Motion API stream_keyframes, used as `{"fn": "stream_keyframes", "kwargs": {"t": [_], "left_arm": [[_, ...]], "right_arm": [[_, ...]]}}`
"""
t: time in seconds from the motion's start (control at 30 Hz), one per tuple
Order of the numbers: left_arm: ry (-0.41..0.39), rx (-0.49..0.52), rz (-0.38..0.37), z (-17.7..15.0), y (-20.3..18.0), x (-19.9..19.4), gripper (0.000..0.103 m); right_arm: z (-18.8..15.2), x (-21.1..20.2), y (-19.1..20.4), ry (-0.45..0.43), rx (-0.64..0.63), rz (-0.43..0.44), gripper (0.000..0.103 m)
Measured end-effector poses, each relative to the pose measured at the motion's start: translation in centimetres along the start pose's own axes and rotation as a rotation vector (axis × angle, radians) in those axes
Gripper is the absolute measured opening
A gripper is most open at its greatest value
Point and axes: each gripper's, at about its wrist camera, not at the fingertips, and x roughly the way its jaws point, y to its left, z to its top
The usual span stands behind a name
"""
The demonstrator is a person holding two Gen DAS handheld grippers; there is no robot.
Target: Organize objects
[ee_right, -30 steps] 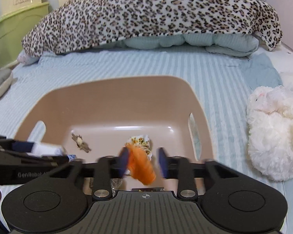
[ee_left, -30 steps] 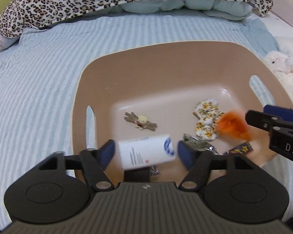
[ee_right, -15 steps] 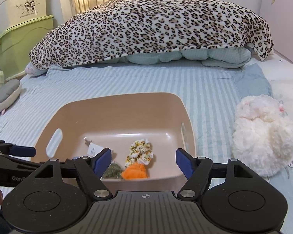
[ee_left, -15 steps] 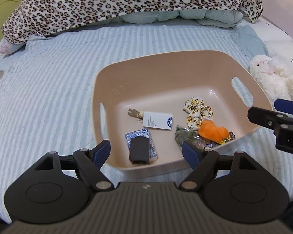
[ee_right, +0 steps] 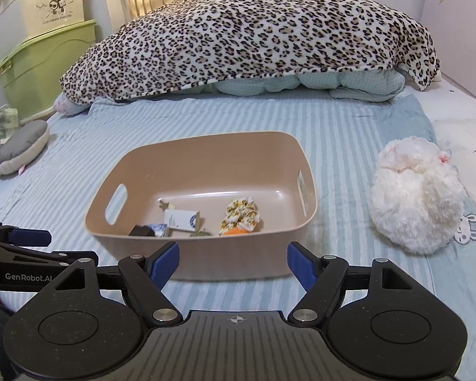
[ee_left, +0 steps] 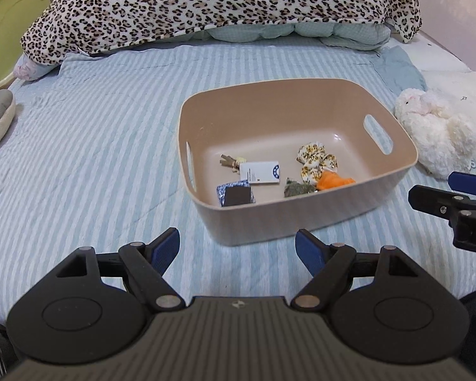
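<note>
A tan plastic basket [ee_left: 307,219] [ee_right: 206,254] stands on the striped bed. Inside lie a white box with a blue mark [ee_left: 260,173] [ee_right: 182,219], an orange item [ee_left: 333,180] [ee_right: 234,231], a leopard-print scrunchie [ee_left: 315,160] [ee_right: 241,211], a dark block on blue foil [ee_left: 236,195], a green packet [ee_left: 296,187] and a small wooden clip [ee_left: 230,162]. My left gripper [ee_left: 236,249] is open and empty, in front of the basket. My right gripper [ee_right: 231,262] is open and empty, also in front of the basket, and shows at the right of the left wrist view [ee_left: 453,197].
A white plush toy [ee_left: 434,133] [ee_right: 415,193] lies right of the basket. A leopard blanket [ee_right: 254,35] covers pillows at the back. A grey slipper-like cushion [ee_right: 19,149] lies at the left edge. Green and cream storage bins [ee_right: 38,50] stand beyond the bed.
Both grippers let go: the white box and the orange item dropped into the basket. Both grippers have then pulled back and away from the basket.
</note>
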Motion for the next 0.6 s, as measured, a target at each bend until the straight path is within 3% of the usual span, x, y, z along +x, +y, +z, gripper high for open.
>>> {"fn": "stream_keyframes", "kwargs": {"t": [0.6], "left_arm": [[-0.044, -0.028, -0.014, -3.9, -0.3, -4.8, 0.077]], "right_arm": [[-2.7, -4.8, 1.6, 0.008, -0.025, 0.011, 0.081]]}}
